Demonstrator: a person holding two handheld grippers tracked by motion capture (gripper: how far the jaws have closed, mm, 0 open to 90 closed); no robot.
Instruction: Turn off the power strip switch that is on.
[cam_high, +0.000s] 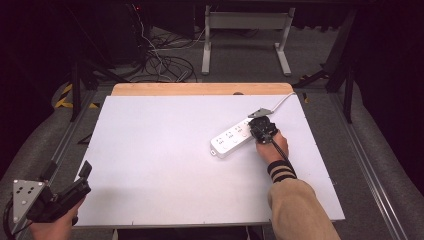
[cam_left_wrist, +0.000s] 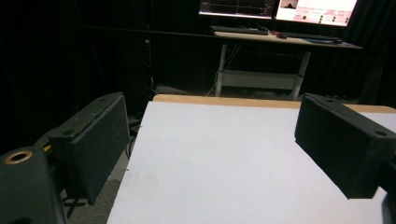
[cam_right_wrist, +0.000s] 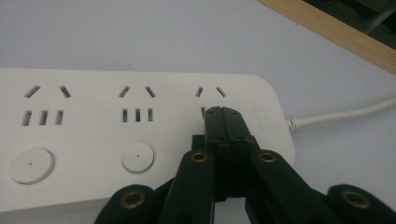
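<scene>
Right gripper view: the right tongs (cam_right_wrist: 223, 122), jaws pressed flat together with nothing between them, bear tip-down on the third outlet group of a white power strip (cam_right_wrist: 116, 135), over the spot where that group's round switch button would sit by the pattern of the two visible buttons (cam_right_wrist: 137, 157); the closed jaws look set to serve as a single prodding point rather than a clamp. The strip's white cord (cam_right_wrist: 345, 114) leaves the end nearest the tongs toward the table's wooden far edge (cam_right_wrist: 327, 32). In the high view the power strip (cam_high: 231, 138) lies slantwise on the right half of the white table (cam_high: 160, 160), the right tongs (cam_high: 262, 128) over its far end and the hand (cam_high: 274, 145) behind them, low to the surface. The left tongs (cam_high: 86, 172) wait spread wide and empty at the table's near left corner, well apart from the strip, seemingly parked out of the way; their own view shows both padded jaws framing bare tabletop (cam_left_wrist: 224, 163).
</scene>
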